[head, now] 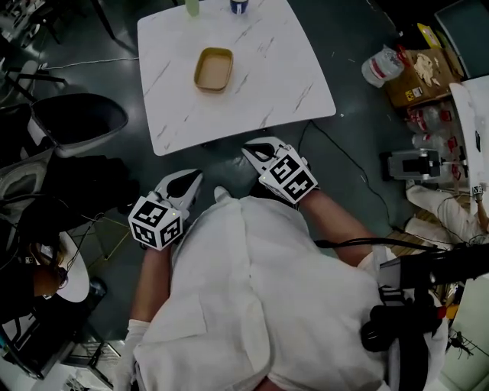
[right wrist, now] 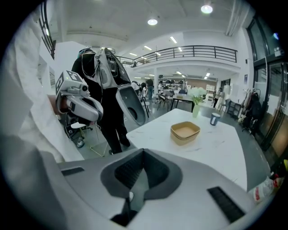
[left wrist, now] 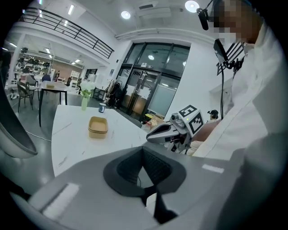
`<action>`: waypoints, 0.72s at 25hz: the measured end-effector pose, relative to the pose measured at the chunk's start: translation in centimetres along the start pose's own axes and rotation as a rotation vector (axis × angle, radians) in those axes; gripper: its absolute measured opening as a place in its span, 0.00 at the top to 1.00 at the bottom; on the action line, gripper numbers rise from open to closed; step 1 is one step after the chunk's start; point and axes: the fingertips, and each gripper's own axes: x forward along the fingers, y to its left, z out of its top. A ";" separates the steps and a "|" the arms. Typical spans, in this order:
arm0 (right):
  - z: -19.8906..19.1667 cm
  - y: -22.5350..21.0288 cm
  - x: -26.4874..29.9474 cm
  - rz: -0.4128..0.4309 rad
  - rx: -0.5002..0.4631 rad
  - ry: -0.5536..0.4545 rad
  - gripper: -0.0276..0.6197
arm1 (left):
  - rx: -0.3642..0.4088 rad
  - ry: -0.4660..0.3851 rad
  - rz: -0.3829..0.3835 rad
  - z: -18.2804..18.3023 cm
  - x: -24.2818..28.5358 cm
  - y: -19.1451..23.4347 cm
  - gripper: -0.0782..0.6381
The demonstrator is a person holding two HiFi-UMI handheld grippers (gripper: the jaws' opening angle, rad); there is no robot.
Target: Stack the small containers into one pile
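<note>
A tan pile of small containers [head: 213, 69] sits nested near the middle of the white marble table [head: 283, 84]; it also shows as the pile [left wrist: 98, 127] and the pile [right wrist: 185, 131]. Both grippers hang off the table's near edge, close to my body and well short of the pile. My left gripper [head: 189, 179] is shut and empty, jaws meeting [left wrist: 143, 150]. My right gripper [head: 257, 150] is shut and empty too [right wrist: 143, 150]. Each shows in the other's view: the right gripper [left wrist: 158, 134] and the left gripper [right wrist: 83, 107].
A green vase [head: 192, 6] and a blue cup [head: 239, 6] stand at the table's far edge. A black chair [head: 76, 118] is left of the table. A cardboard box [head: 420, 72], bottles and a cable [head: 344, 156] lie on the floor to the right.
</note>
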 end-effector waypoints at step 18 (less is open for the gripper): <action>1.7 -1.8 1.7 0.017 -0.027 0.011 0.95 | -0.013 0.001 0.001 0.7 0.9 2.4 0.88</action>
